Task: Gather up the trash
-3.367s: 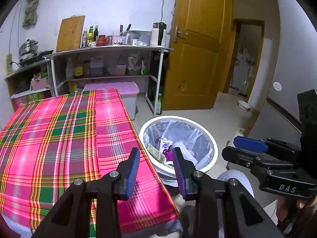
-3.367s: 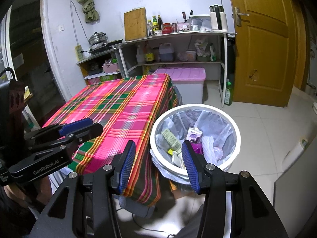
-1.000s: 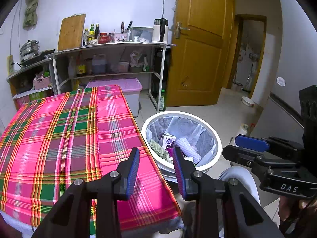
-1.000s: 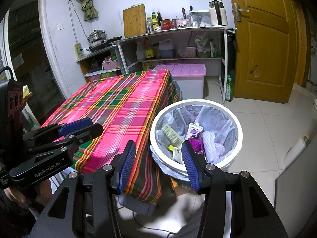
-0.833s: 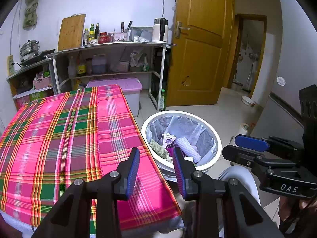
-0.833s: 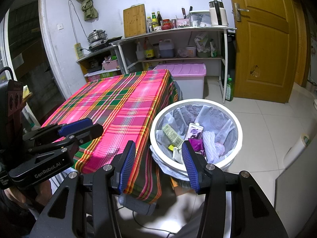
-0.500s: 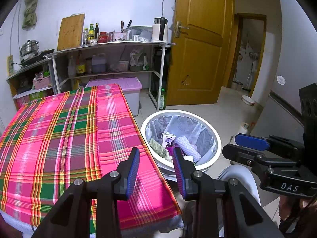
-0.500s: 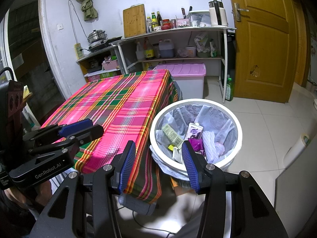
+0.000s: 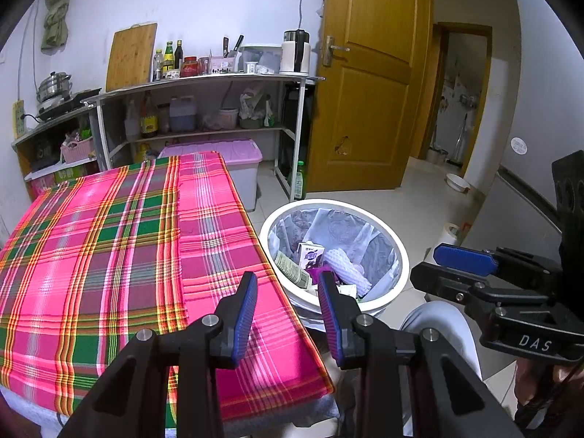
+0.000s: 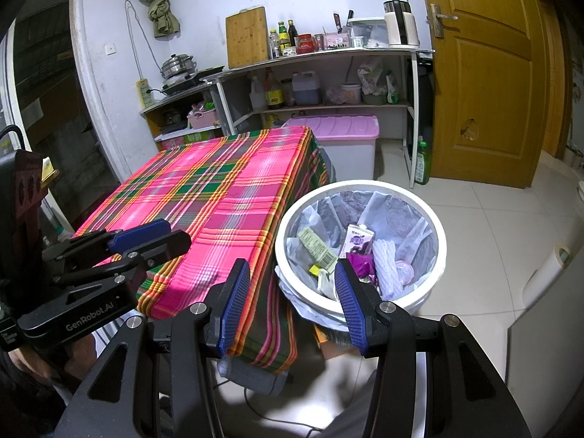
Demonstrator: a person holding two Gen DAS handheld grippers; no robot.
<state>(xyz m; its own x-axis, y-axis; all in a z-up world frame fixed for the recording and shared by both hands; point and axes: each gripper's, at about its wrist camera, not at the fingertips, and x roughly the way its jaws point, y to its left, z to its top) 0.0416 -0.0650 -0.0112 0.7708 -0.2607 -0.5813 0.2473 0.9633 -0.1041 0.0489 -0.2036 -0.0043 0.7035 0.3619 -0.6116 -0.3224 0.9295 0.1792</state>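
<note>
A white trash bin [image 9: 398, 248] with a clear liner stands on the floor beside the table's right edge; it also shows in the right wrist view [image 10: 436, 226]. It holds a small purple-and-white carton [image 10: 359, 241], a white foam net [image 10: 387, 268], a printed wrapper [image 10: 317, 245] and other scraps. My left gripper [image 9: 286, 304] is open and empty above the table's near right corner. My right gripper [image 10: 290, 292] is open and empty, held above the gap between table and bin. No trash shows on the tablecloth.
The table has a pink and green plaid cloth [image 9: 120, 241]. Behind it stand a metal shelf with bottles and a cutting board [image 9: 204, 84] and a pink-lidded storage box [image 9: 233, 153]. A wooden door [image 9: 368, 84] is at the back right. The floor is tiled.
Almost nothing has changed. Both grippers stay open and empty, with only slight drift of the views.
</note>
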